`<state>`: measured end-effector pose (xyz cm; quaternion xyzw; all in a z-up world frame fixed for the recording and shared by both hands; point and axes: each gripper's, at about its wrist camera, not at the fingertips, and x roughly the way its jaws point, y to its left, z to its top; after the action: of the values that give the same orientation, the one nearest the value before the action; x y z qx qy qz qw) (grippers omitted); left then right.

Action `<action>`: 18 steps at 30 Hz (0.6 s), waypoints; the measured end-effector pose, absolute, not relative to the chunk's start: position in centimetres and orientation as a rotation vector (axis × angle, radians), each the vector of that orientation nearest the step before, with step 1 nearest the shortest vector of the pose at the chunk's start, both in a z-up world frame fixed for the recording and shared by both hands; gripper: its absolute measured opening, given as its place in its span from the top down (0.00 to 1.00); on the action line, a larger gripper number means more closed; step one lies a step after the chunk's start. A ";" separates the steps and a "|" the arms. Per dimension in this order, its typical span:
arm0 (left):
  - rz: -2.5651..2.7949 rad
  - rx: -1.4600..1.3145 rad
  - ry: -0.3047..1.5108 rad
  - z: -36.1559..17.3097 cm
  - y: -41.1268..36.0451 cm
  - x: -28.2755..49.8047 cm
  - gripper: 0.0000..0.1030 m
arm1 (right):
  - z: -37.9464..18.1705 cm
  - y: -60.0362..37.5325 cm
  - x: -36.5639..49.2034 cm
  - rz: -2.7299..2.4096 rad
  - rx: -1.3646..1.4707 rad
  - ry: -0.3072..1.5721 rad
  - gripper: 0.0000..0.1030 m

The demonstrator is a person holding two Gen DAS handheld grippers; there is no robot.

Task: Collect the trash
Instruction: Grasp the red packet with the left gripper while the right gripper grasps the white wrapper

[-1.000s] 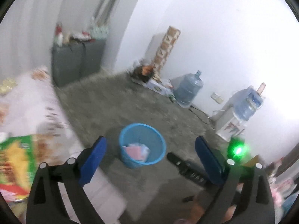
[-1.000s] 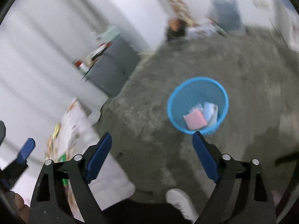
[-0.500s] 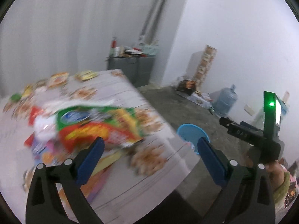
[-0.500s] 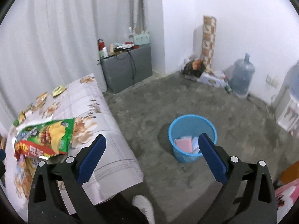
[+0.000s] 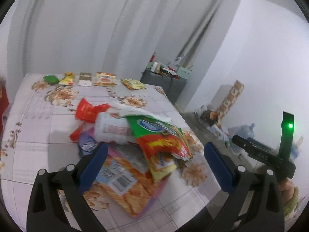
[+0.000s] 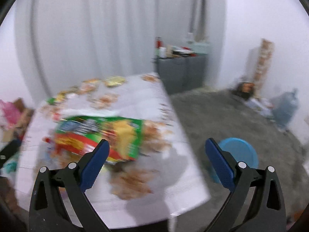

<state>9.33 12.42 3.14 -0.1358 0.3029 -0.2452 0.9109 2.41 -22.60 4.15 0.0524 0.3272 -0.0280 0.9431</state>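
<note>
A heap of trash lies on the floral tablecloth [image 5: 38, 127]: a green and red snack bag [image 5: 160, 137], a white plastic bottle [image 5: 112, 128], a red wrapper [image 5: 87, 112] and an orange cracker packet [image 5: 123, 185]. My left gripper [image 5: 154, 166] is open and empty, just above the near side of the heap. My right gripper [image 6: 157, 164] is open and empty over the table's near edge, with the snack bag [image 6: 100, 133] to its left. The blue trash bin [image 6: 239, 154] stands on the floor to the right of the table.
Several small packets [image 5: 104, 79] line the table's far edge. A grey cabinet [image 5: 170, 85] with bottles stands by the curtain. Water jugs [image 6: 285, 110] and boxes sit along the right wall. The other hand-held gripper [image 5: 270, 154] shows at right in the left wrist view.
Both grippers swung from the bin on the floor back to the table. The left gripper now hovers close over the trash heap. Both stayed open and empty.
</note>
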 end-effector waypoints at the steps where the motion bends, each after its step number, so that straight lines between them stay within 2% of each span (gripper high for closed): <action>1: -0.499 -0.310 0.624 2.9 13.4 9.7 0.05 | 4.4 -22.2 2.9 -0.030 0.118 0.666 0.08; 7: -0.452 -0.371 0.650 2.2 16.5 11.4 0.05 | 5.6 -20.4 5.4 0.073 0.158 0.664 0.08; 18: -0.376 -0.467 0.699 0.3 19.3 16.3 0.05 | 4.7 -19.6 10.3 0.257 0.340 0.825 0.08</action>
<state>16.35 19.28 0.26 -0.2255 0.3375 -0.1814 0.8957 10.28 -19.56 4.74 0.1640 0.3980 0.1238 0.8941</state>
